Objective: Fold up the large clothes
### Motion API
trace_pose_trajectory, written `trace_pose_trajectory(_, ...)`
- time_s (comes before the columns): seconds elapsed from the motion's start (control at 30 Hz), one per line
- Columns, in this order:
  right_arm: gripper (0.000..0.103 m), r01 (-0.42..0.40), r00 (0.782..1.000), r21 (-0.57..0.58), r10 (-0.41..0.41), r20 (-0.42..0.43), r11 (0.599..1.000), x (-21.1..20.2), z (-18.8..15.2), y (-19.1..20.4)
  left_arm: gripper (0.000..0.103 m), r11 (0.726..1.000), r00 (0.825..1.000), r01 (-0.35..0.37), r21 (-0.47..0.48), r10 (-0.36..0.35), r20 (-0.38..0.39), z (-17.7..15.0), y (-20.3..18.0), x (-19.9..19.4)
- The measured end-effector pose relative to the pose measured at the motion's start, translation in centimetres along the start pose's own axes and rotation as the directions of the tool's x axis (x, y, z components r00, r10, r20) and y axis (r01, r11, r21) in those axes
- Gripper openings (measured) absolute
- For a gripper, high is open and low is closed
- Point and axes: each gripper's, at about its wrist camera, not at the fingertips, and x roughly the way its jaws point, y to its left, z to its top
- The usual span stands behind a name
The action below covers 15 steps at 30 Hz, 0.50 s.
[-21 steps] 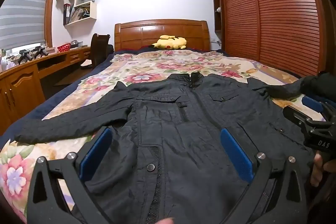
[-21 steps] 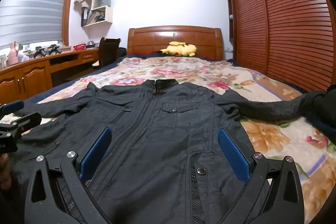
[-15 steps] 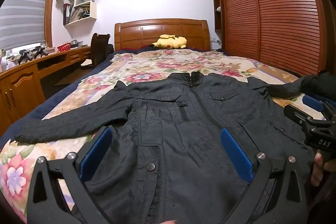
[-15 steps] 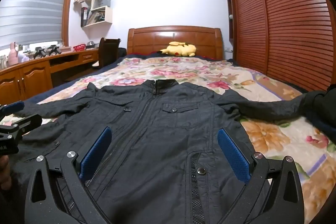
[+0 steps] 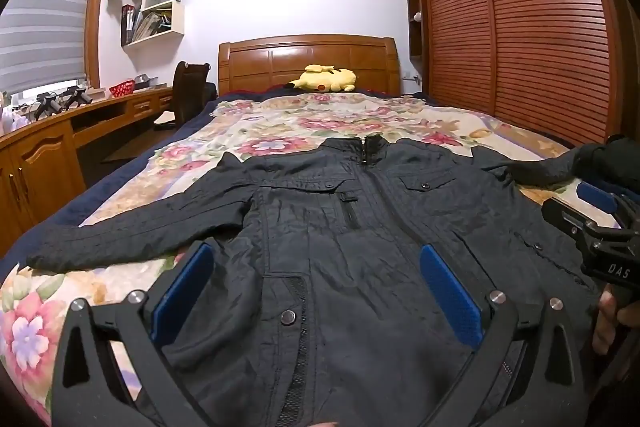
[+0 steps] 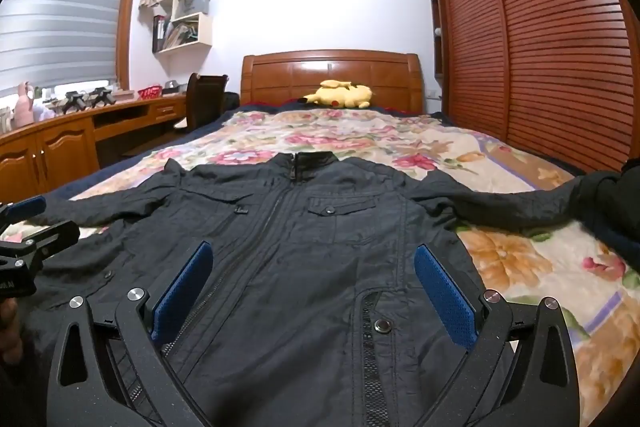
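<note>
A black zip-up jacket (image 5: 340, 235) (image 6: 304, 247) lies flat, front side up, on the floral bedspread (image 5: 280, 123) (image 6: 360, 135), collar toward the headboard and both sleeves spread out. My left gripper (image 5: 316, 267) hovers open over the jacket's lower left half, with nothing between its blue pads (image 5: 184, 287). Over the lower right half my right gripper (image 6: 312, 267) also stands open and empty. In the left wrist view the right gripper (image 5: 600, 227) shows at the right edge, held by a hand. The right sleeve's end (image 6: 600, 195) reaches a dark heap at the bed's right side.
A yellow plush toy (image 5: 324, 79) (image 6: 340, 95) rests by the wooden headboard (image 6: 332, 75). A long wooden desk (image 5: 60, 131) with a chair (image 5: 188, 95) runs along the left. Louvred wardrobe doors (image 5: 520, 27) line the right wall.
</note>
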Motion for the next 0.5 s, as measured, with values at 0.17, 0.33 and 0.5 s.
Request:
trace_pose_trajectory(0.17,0.103,-0.001,1.000,0.000,0.001,0.001,1.000,0.02,-0.01,0.00,0.103,1.000,1.000,-0.003,0.000,0.003,0.000,-0.10,-0.41,-0.02)
trace_pose_trajectory(0.33,0.103,0.000,1.000,0.001,0.000,0.001,1.000,0.04,-0.03,-0.02,0.103,1.000,1.000,-0.006,0.000,0.006,-0.001,-0.09,-0.46,-0.06)
trace_pose_trajectory(0.5,0.103,-0.001,1.000,0.001,0.001,0.000,1.000,0.06,-0.03,-0.03,0.103,1.000,1.000,-0.007,0.000,0.007,-0.001,-0.04,-0.43,-0.12)
